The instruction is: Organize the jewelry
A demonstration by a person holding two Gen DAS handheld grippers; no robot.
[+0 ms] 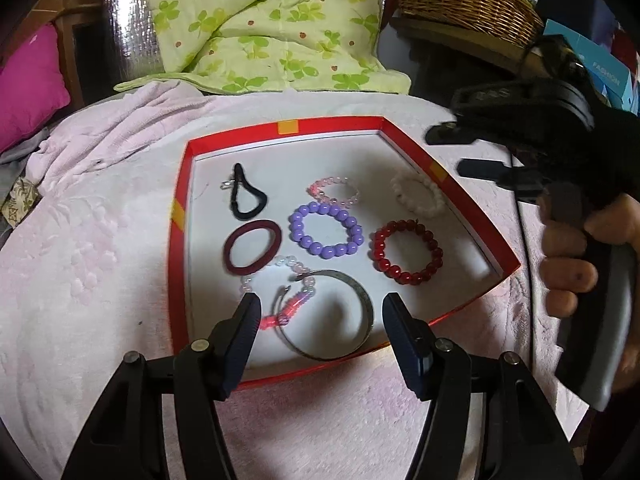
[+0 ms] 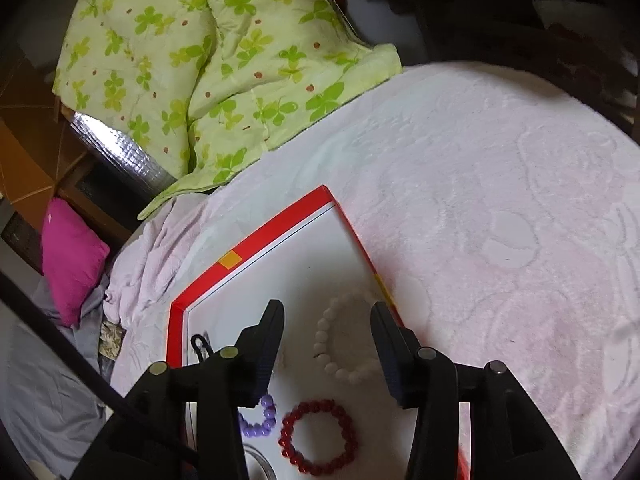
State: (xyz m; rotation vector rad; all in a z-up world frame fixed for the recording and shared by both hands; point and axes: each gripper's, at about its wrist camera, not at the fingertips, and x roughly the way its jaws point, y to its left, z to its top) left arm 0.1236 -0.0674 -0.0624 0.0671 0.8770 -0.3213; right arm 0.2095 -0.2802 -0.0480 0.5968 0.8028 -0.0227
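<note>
Tray: a shallow red-rimmed box lid (image 1: 472,200) with a white floor sat on your pale pink blanket (image 1: 100,260), and all the jewellery lay inside it.
Right gripper (image 2: 328,330): your jaws stood apart with nothing between the pads; the white bead bracelet (image 2: 340,344) lay flat on the tray floor in the gap below them, in the far right corner beside the rim.
Left gripper (image 1: 318,314): your jaws stood wide and empty above the tray's near edge.
Nearest to your left: the silver bangle (image 1: 348,316) lay directly under and between those fingers, its open side turned left, resting over a pink and clear bead strand (image 1: 280,280).
Others: purple bead bracelet (image 1: 326,228), red bead bracelet (image 1: 408,256), maroon hair tie (image 1: 252,250), black loop with a clasp (image 1: 246,196) and small pink bead bracelet (image 1: 334,192) lay spaced apart.
Judgement: your left hand seemed better placed for the bangle.
</note>
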